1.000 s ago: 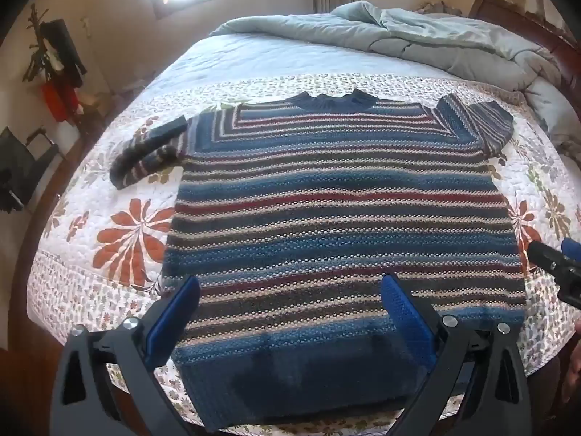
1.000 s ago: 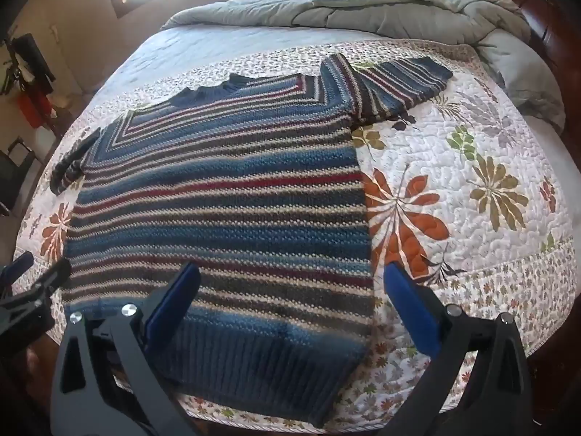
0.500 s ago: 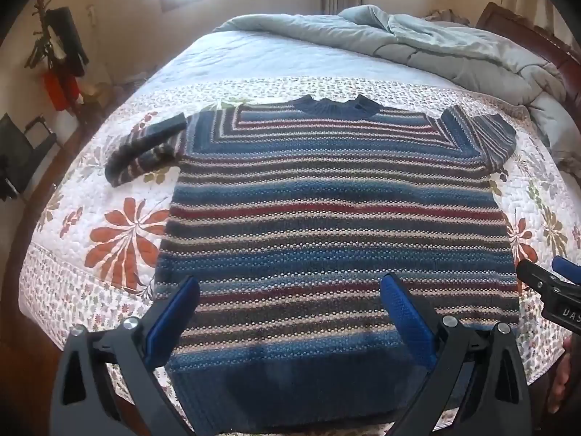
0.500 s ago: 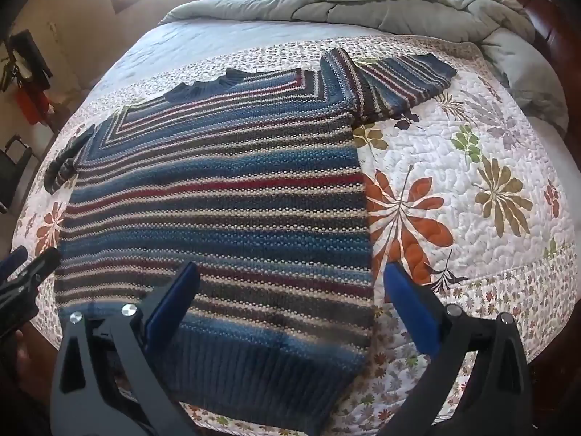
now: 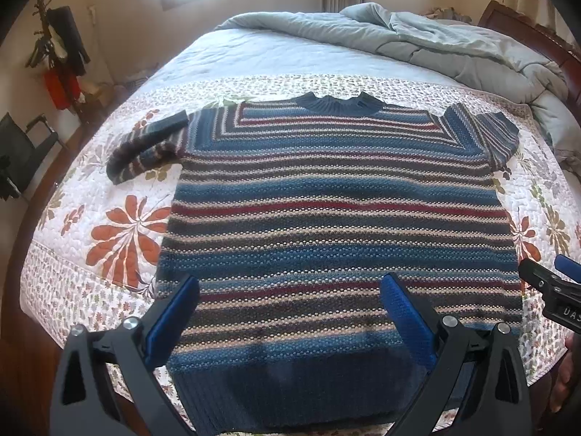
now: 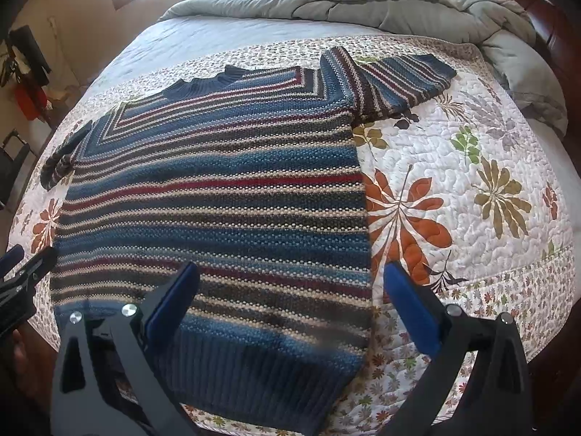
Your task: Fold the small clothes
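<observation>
Currently lying flat on quilt [image 6: 472, 167]: sweater [image 5: 337, 225], knit, soft, likely floppy and stretching. Left gripper [image 5: 290, 312], right gripper [image 6: 290, 301] hovering, jaws wide, empty. Pinching hem corners seeming best.

Floral quilt [image 6: 454, 167], rumpled grey duvet [image 5: 454, 47], perhaps coat rack [image 5: 54, 47]

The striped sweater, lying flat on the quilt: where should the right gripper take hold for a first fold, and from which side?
A judgement: take the striped sweater by its right sleeve, near the cuff. It lies flat, angled out from the body onto the quilt, with bare quilt around it. The right gripper, open, could come in from the right, pinch the sleeve's edge, and carry it across the chest.
</observation>
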Demonstrator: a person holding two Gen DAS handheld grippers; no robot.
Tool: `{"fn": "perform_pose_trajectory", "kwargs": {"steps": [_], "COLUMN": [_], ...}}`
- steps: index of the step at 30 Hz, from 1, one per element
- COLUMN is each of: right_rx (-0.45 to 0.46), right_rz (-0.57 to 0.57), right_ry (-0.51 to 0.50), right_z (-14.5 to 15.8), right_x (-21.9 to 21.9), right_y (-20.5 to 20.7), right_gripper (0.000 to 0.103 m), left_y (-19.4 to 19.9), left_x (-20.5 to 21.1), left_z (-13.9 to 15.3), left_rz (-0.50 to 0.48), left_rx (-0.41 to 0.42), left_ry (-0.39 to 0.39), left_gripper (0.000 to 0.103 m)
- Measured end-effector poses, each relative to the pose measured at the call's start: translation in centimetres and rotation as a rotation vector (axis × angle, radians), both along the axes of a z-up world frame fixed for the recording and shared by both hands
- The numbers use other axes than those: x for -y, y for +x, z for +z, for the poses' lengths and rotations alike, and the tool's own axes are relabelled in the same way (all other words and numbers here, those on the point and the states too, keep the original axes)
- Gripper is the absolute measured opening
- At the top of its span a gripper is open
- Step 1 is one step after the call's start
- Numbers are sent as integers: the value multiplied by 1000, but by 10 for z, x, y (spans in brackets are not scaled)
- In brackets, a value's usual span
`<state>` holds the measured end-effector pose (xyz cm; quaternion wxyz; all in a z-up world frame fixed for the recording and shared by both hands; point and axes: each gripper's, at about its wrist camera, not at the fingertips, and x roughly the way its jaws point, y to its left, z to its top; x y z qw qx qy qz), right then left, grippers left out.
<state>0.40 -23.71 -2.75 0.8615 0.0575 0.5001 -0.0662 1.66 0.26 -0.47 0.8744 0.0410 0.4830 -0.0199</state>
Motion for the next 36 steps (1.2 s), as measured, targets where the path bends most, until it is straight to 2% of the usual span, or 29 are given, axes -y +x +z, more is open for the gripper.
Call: {"fn": "perform_pose_trajectory", "kwargs": {"steps": [36], "right_rx": [-17], "right_rz": [-3], "right_ry": [2], "right_z": [-9], "right_x": [8], "right_y": [-1], "right_gripper": [101], "left_y": [3], "left_x": [3], "left_z": [-2], "left_rz": [0], "left_rx": [-1], "left_ry": [9], "left_gripper": [100]}}
